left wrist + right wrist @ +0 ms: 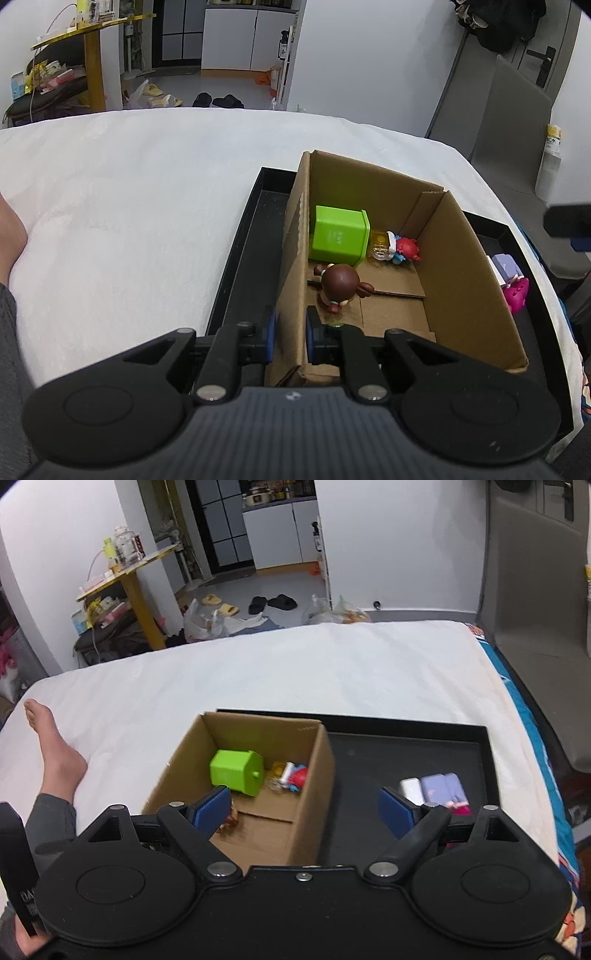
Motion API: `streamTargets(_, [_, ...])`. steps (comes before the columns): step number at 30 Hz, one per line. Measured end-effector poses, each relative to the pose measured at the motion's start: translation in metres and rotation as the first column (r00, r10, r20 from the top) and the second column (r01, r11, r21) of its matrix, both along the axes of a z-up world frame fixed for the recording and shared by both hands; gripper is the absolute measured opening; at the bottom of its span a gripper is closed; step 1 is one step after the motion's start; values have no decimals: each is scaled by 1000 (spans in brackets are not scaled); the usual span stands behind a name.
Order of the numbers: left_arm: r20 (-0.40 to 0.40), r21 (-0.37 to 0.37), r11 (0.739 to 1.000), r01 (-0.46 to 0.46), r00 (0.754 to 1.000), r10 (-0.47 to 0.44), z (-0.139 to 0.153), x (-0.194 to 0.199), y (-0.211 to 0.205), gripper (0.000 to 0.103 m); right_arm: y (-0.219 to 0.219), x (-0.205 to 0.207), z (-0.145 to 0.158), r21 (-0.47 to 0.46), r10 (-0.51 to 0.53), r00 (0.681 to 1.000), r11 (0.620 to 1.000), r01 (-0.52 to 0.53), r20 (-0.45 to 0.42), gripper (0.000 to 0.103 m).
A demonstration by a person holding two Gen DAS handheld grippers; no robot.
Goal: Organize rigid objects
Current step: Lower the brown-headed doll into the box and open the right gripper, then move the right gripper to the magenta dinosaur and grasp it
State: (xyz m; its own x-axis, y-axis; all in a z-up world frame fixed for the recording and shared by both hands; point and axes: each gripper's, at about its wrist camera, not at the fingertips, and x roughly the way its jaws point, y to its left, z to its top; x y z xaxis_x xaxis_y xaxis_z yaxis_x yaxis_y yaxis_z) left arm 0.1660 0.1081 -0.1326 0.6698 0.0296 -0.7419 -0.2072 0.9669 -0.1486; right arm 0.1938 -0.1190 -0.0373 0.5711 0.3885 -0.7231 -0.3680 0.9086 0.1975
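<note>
While the left gripper [290, 339] clamps the near left wall of the box [461, 273], one pad outside and one inside, the box is held steady on the tray [236, 258]. The right gripper [304, 810] stands wide with nothing between its pads, above the near right wall of the box.

Contents of the box, ahead of the left gripper:
- brown figure [340, 286], just beyond the inner pad;
- green cube [338, 238], farther on, at the far wall;
- yellow piece [380, 245] and red toy [406, 249], right of the cube.

Still outside the box, on the tray, ahead of the right pad of the right gripper:
- white block [410, 789];
- lilac block [441, 786], beside it;
- pink toy [460, 806], nearest that pad, partly hidden by the finger.

Step in hand, as judged: the empty right gripper is between deliveries, and three items remain to be moved into the box.

Next move, as judged:
1. Swing the right gripper to its right and down over the tray items.
2. Straddle one item only; the three lie close together, so align the pads to avoid catching a neighbour.
3. Keep the left grip on the wall so that the box does not slide.
</note>
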Motion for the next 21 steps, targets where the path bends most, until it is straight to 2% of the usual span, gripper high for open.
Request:
streamTargets(5, [-3,-19,1000,-6,1000,6,1,0,4,13,-10,-6,-3,-16,-23,1000,1000,23,9,86])
streamTargets(11, [-5,-22,1000,-8,1000,8,0,0,5,13,-27,-8,-11,17,-72,997,997,72,5,86])
streamTargets(21, [-6,-6,1000,-8,1000,8,-1,1,3,13,-69,-4,-33,102,-158,984,981,166,-79,84])
